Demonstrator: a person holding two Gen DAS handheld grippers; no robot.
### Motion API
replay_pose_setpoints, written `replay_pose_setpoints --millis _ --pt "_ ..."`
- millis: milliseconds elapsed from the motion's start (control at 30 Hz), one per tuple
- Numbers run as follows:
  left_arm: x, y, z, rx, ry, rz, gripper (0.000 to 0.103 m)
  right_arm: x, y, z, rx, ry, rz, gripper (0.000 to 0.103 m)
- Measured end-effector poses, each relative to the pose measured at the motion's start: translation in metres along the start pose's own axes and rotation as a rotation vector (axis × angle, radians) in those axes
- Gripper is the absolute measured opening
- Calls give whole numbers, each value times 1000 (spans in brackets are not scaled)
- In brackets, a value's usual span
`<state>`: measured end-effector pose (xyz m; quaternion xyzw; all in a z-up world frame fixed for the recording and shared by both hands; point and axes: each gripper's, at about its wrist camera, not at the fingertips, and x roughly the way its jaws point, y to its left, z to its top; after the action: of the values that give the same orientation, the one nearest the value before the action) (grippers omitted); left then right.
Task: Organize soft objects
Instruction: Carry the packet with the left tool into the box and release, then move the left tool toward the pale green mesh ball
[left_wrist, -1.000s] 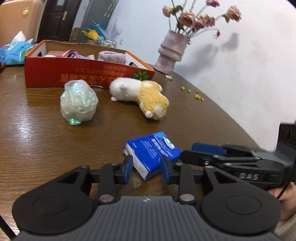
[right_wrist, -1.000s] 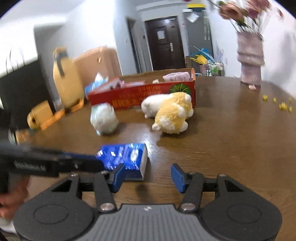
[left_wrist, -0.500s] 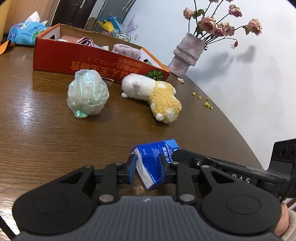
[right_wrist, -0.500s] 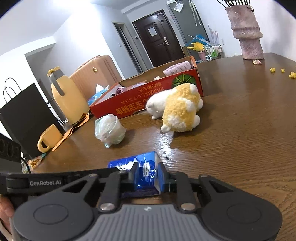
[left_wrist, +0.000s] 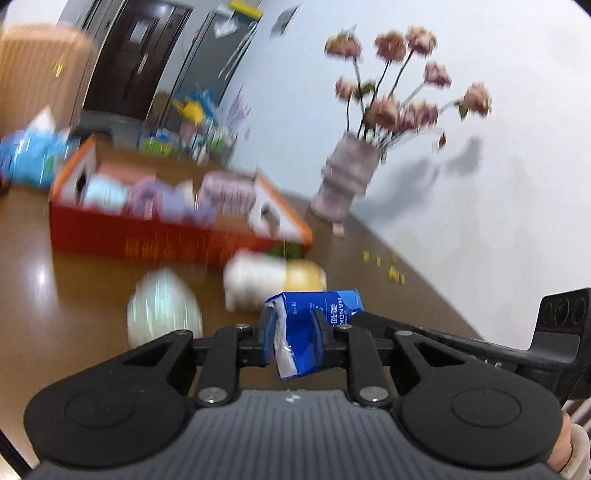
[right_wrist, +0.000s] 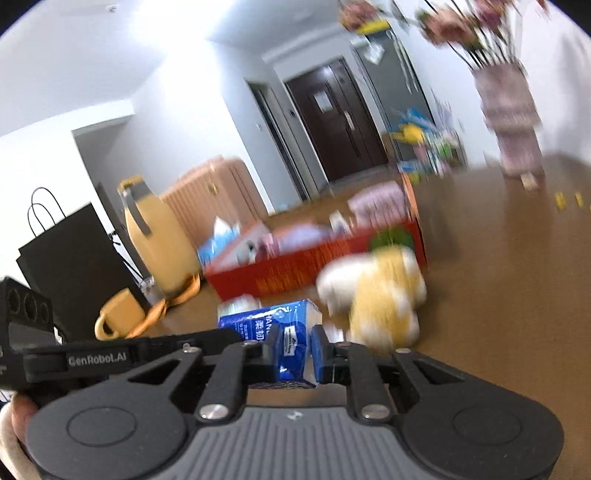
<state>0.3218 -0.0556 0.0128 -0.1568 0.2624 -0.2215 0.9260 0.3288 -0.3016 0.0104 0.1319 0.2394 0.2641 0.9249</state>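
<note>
Left gripper (left_wrist: 291, 338) clamped on 1 end of the blue tissue pack (left_wrist: 314, 325), jaws having just closed further; the pack dents between the pads. Right gripper (right_wrist: 293, 350) pinches the other end the same way, jaws also just tightened. Pack hangs off the brown table (left_wrist: 92, 280), short of the red box (left_wrist: 166, 240). Judged light, squashy, film-slick: grip the ends, squeeze modestly

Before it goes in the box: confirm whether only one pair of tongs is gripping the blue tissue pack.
No, both the left tongs and the right tongs are shut on the blue tissue pack.
</note>
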Motion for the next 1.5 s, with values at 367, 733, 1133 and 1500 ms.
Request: replay_pose_setpoints --millis 367,733,1133,1500 --pt "130 69 122 -29 87 82 20 156 -28 114 -73 85 -93 16" --pt "150 95 105 118 243 178 28 228 -23 93 -153 331 -105 19" --pt "38 65 145 186 1 265 51 126 -3 140 -174 110 -125 42" --pt "-62 15 123 232 -157 327 81 8 42 138 -306 -105 -179 70"
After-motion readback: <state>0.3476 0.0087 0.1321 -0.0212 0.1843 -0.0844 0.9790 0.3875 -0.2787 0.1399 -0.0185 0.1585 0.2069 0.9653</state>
